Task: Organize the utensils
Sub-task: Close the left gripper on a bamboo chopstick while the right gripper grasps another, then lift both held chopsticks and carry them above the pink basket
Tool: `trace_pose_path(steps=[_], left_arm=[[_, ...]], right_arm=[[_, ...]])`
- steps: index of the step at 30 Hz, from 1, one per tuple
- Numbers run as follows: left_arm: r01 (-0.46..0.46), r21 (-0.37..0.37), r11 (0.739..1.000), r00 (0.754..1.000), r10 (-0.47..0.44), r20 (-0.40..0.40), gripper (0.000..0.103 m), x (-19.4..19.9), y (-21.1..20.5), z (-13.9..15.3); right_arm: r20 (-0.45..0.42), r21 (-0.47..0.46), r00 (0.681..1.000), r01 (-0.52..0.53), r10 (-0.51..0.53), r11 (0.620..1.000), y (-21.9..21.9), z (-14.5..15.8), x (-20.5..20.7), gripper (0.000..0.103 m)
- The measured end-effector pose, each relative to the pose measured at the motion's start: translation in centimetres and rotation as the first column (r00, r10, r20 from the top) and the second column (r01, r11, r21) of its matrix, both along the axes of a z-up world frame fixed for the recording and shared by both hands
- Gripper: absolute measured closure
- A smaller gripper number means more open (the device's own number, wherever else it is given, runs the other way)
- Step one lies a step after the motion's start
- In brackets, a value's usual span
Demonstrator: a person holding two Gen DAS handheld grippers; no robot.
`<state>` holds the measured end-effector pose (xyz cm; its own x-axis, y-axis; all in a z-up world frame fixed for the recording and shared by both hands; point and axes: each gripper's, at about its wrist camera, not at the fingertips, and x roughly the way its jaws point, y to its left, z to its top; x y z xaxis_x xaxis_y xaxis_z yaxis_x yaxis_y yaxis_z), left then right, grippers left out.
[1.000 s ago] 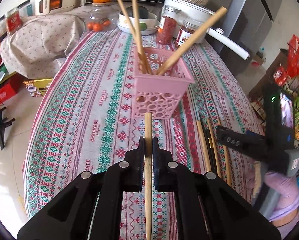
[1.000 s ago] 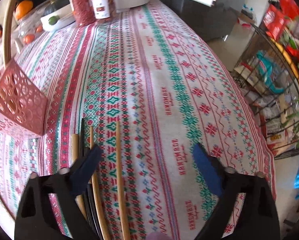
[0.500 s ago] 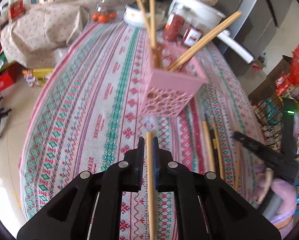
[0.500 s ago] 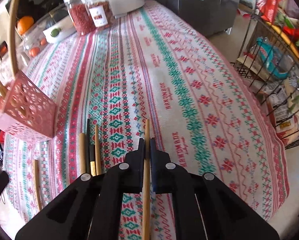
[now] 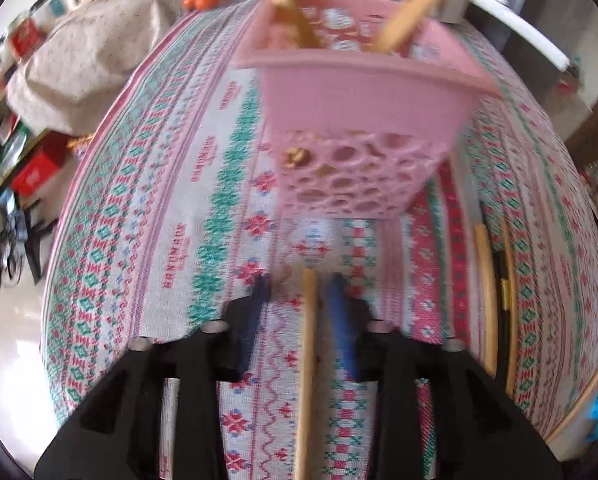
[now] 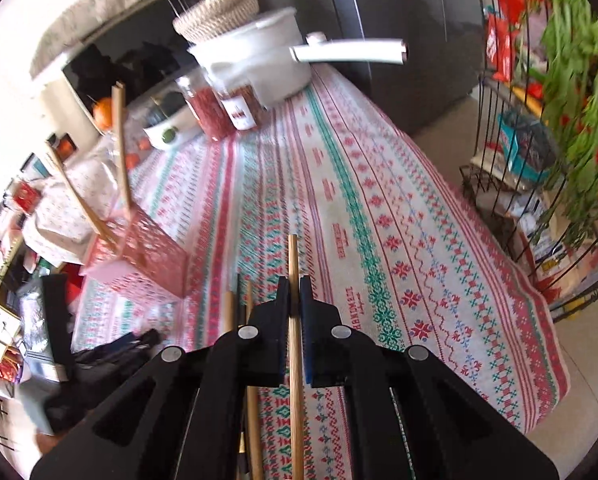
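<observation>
A pink perforated basket (image 5: 359, 128) stands on the patterned tablecloth with wooden chopsticks (image 5: 415, 4) sticking out of it; it also shows in the right wrist view (image 6: 143, 264). My left gripper (image 5: 299, 292) is open just in front of the basket, with a wooden chopstick (image 5: 307, 360) loose between its parted fingers. My right gripper (image 6: 294, 292) is shut on another wooden chopstick (image 6: 294, 264) and holds it above the cloth. More chopsticks (image 5: 485, 292) lie on the cloth to the right of the basket.
At the table's far end stand jars of red food (image 6: 207, 112), a white pot with a long handle (image 6: 259, 64), a woven lidded basket (image 6: 219, 8) and a bowl (image 6: 167, 128). A wire rack with greens (image 6: 547, 128) stands right of the table.
My left gripper has moved close to the basket and opened, letting go of its chopstick. My right gripper has lifted and tilted up with its chopstick.
</observation>
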<state>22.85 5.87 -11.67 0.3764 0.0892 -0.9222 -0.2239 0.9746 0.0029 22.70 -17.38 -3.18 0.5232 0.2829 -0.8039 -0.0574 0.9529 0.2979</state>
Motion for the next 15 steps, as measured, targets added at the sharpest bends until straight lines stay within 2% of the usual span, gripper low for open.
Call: trace_pose_path(steps=[1,3,6,9,13,15], left_arm=[[0.010,0.005,1.000,1.000,-0.010,0.007,0.097,-0.1,-0.2,-0.1],[0.008,-0.012,1.000,0.999,-0.007,0.037,0.097,-0.6,0.0,-0.3],[-0.004,-0.126,0.992,0.994,0.018,0.106,0.097,-2.0,1.7,0.3],[0.043,-0.210,0.977,0.974,0.006,0.228,0.097,-4.0,3.2,3.0],[0.094,-0.250,0.964,0.933,0.002,0.360,0.097,-6.8,4.0,6.9],[0.102,-0.258,0.961,0.917,0.009,0.399,0.097,-7.8,4.4,8.2]], right_arm=[[0.013,0.010,1.000,-0.005,0.005,1.000,-0.1,0.5,-0.2,0.097],[0.024,0.026,1.000,-0.008,0.007,1.000,-0.2,1.0,-0.6,0.097],[0.040,0.060,0.999,-0.021,0.019,0.998,-0.3,2.0,-1.2,0.097],[0.059,0.083,0.998,-0.035,0.031,0.996,-0.2,2.9,-1.9,0.097],[0.075,0.101,0.996,-0.057,0.050,0.993,0.1,4.1,-2.9,0.097],[0.087,0.102,0.994,-0.069,0.060,0.992,0.3,4.7,-3.4,0.097]])
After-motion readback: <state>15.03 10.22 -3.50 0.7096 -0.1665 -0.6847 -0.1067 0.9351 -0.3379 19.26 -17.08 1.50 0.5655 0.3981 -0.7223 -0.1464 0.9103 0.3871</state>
